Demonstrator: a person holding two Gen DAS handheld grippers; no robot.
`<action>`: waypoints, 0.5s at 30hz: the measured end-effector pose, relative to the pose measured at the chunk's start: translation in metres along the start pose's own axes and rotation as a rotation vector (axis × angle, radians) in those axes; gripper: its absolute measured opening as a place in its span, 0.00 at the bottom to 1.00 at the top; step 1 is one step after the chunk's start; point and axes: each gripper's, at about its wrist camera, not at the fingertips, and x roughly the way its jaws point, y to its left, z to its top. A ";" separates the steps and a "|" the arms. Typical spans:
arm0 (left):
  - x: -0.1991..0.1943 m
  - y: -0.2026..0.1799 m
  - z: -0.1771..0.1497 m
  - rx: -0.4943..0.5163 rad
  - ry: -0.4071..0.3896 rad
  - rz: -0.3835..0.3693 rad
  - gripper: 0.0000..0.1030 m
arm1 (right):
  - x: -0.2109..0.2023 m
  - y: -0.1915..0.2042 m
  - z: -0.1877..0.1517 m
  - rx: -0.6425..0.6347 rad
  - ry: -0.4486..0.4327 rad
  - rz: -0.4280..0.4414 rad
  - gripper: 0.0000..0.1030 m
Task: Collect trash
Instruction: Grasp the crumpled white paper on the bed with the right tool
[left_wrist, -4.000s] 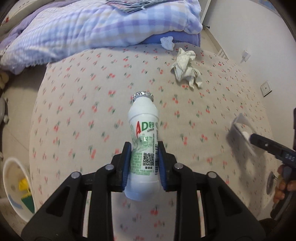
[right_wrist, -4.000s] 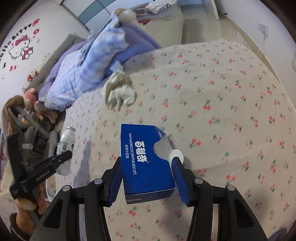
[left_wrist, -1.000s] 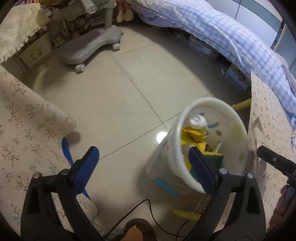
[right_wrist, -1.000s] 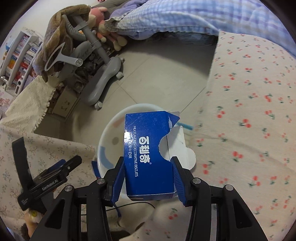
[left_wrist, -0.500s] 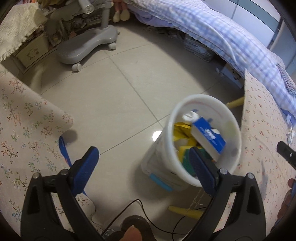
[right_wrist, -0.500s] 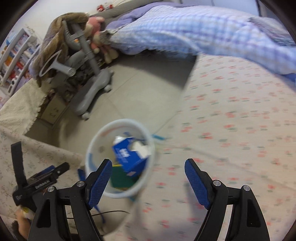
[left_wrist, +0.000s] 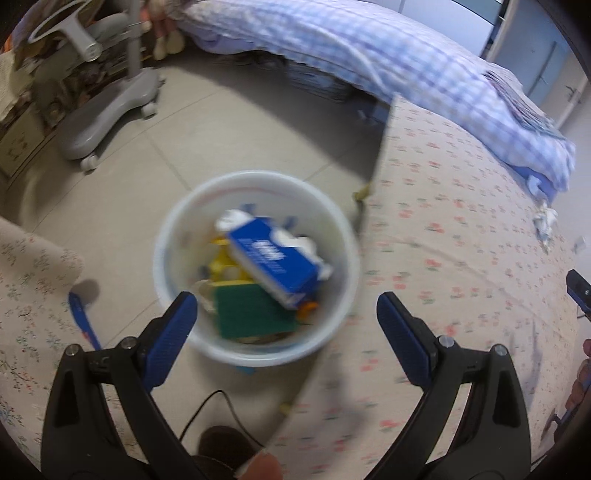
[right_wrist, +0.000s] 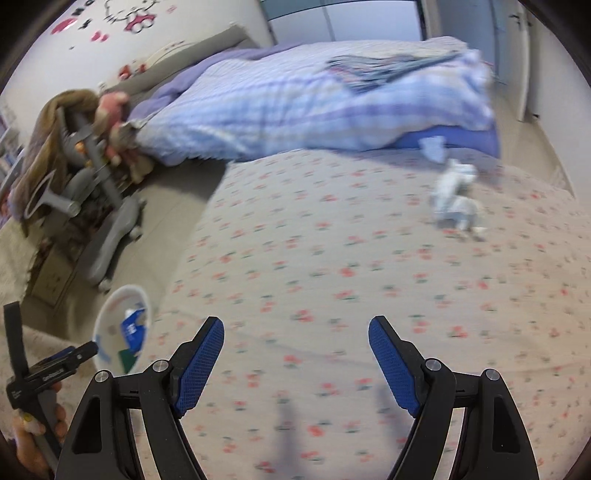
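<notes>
Both grippers are empty. The left gripper (left_wrist: 284, 314) hangs above the white bin (left_wrist: 255, 350) with its blue pads spread wide, one on each side of the bin's near rim as seen from the left wrist, touching nothing. The right gripper (right_wrist: 295, 354) is also spread wide, over the cherry-print sheet (right_wrist: 369, 258), with nothing between its pads and nothing pressed against them.

The bin stands on the tiled floor (left_wrist: 129, 184), just beside the edge of the mattress. Inside it a blue box (left_wrist: 273, 262) lies tilted on top of the other rubbish, with a green sponge (left_wrist: 243, 314) below it and some yellow scraps (left_wrist: 221, 262) to its left. The right wrist view shows the same bin (right_wrist: 122, 328) low on the left, beside the hand (right_wrist: 33, 439) that carries the left gripper.

One crumpled white tissue (right_wrist: 454, 199) lies on the sheet, well apart from the right gripper and near the checked blue duvet (right_wrist: 295, 99). From the left wrist it shows small and blurred at the far right (left_wrist: 546, 221). A grey chair base (left_wrist: 107, 114) stands on the floor beyond the bin
</notes>
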 end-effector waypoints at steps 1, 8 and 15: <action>0.000 -0.011 0.000 0.009 0.000 -0.010 0.95 | -0.002 -0.013 0.001 0.017 -0.008 -0.014 0.80; 0.005 -0.081 0.006 0.089 -0.005 -0.066 0.95 | -0.003 -0.108 0.006 0.190 -0.042 -0.066 0.80; 0.019 -0.124 0.009 0.116 0.007 -0.091 0.95 | 0.024 -0.164 0.008 0.318 -0.109 -0.115 0.80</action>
